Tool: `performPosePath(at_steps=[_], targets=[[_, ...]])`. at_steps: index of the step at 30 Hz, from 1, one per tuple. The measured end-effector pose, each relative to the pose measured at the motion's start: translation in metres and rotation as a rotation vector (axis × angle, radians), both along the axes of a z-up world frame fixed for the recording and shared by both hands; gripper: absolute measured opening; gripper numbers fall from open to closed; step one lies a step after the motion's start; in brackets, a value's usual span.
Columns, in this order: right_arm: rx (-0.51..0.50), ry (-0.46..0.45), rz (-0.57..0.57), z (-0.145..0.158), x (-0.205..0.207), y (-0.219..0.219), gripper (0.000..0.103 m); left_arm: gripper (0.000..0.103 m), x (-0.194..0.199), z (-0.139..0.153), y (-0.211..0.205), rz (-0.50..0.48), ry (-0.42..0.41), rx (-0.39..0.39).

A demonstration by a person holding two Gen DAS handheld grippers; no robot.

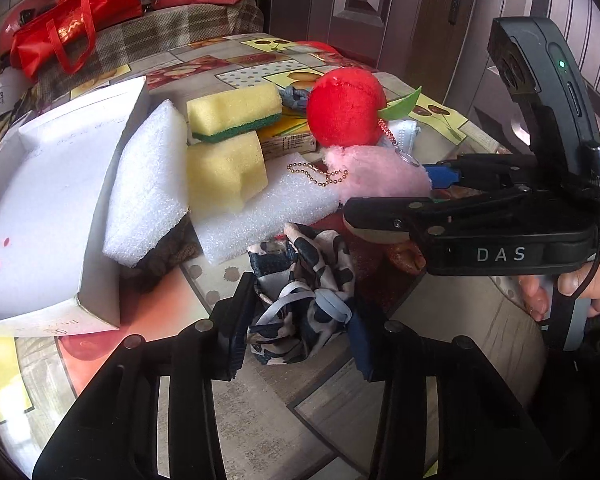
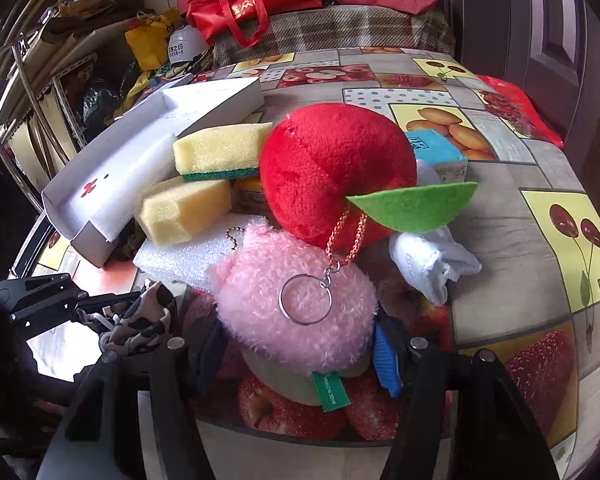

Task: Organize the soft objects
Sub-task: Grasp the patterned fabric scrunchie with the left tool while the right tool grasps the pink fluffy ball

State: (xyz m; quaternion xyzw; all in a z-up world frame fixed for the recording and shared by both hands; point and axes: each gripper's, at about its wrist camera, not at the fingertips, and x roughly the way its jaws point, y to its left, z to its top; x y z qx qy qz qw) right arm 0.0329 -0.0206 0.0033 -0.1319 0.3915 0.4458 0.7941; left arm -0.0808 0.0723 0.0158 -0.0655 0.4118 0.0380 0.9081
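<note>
- The left tongs (image 1: pixel 300 320) stand wide, their pads on either side of a crumpled cow-print cloth (image 1: pixel 300 280) with pale elastic loops; whether the pads already press it, I cannot tell for sure, but a gap shows on both sides.
- That cloth lies on the bench (image 1: pixel 440 340) at its near edge, just in front of a flat white foam sheet (image 1: pixel 260 216).
- It looks light and limp; it should bunch under any squeeze, so taking it through the thick middle of the bundle seems safer than catching a loop, which could slip out.
- The right tongs (image 2: pixel 296 352) flank a fluffy pink plush (image 2: pixel 296 308); the jaws sit close on its sides, yet a firm grip cannot be confirmed.
- The pink plush rests against a red plush apple (image 2: pixel 336 172) with a green felt leaf; the apple's chain and key ring lie across the pink fur.
- Both plushes should compress easily and weigh little; the ring may snag when lifting.
- Two yellow sponges (image 1: pixel 228 172) and a white foam block (image 1: pixel 148 184) lean beside an open white box (image 1: pixel 52 200), the likely destination.
</note>
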Motion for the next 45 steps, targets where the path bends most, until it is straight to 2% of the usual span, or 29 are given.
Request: performPosePath(at_steps=[3, 7, 10, 12, 15, 18, 20, 21, 23, 26, 30, 32, 38, 45], targets=[[0.025, 0.03, 0.062, -0.001, -0.012, -0.011, 0.062, 0.041, -0.003, 0.004, 0.001, 0.0, -0.025, -0.004], [0.135, 0.16, 0.117, 0.004, -0.015, -0.024, 0.062, 0.041, -0.01, 0.009, 0.002, 0.017, -0.065, -0.008], [0.213, 0.156, 0.124, 0.018, -0.018, -0.033, 0.062, 0.041, -0.023, 0.018, 0.004, 0.038, -0.145, -0.008], [0.272, 0.129, 0.141, 0.027, -0.025, -0.039, 0.062, 0.041, -0.034, 0.026, 0.005, 0.059, -0.212, 0.001], [0.382, 0.053, 0.117, 0.04, -0.035, -0.054, 0.062, 0.041, -0.048, 0.037, 0.003, 0.12, -0.306, 0.106], [0.415, -0.149, -0.006, 0.047, -0.042, -0.062, 0.063, 0.042, -0.06, 0.044, 0.008, 0.19, -0.385, 0.191], [0.399, -0.279, -0.079, 0.049, -0.046, -0.06, 0.063, 0.042, -0.065, 0.045, 0.016, 0.236, -0.404, 0.205], [0.394, -0.3, -0.098, 0.049, -0.044, -0.057, 0.063, 0.042, -0.067, 0.045, 0.021, 0.259, -0.406, 0.203], [0.411, -0.292, -0.123, 0.05, -0.039, -0.055, 0.063, 0.042, -0.07, 0.044, 0.032, 0.303, -0.412, 0.201], [0.426, -0.318, -0.15, 0.053, -0.039, -0.055, 0.063, 0.042, -0.078, 0.044, 0.041, 0.366, -0.438, 0.254], [0.429, -0.345, -0.145, 0.055, -0.044, -0.05, 0.063, 0.042, -0.083, 0.042, 0.057, 0.416, -0.433, 0.205], [0.429, -0.366, -0.138, 0.054, -0.05, -0.048, 0.063, 0.042, -0.083, 0.041, 0.061, 0.428, -0.428, 0.196], [0.412, -0.429, -0.105, 0.055, -0.064, -0.03, 0.063, 0.042, -0.081, 0.04, 0.06, 0.431, -0.425, 0.239], [0.392, -0.438, -0.067, 0.054, -0.073, -0.009, 0.063, 0.042, -0.083, 0.04, 0.062, 0.455, -0.431, 0.241]])
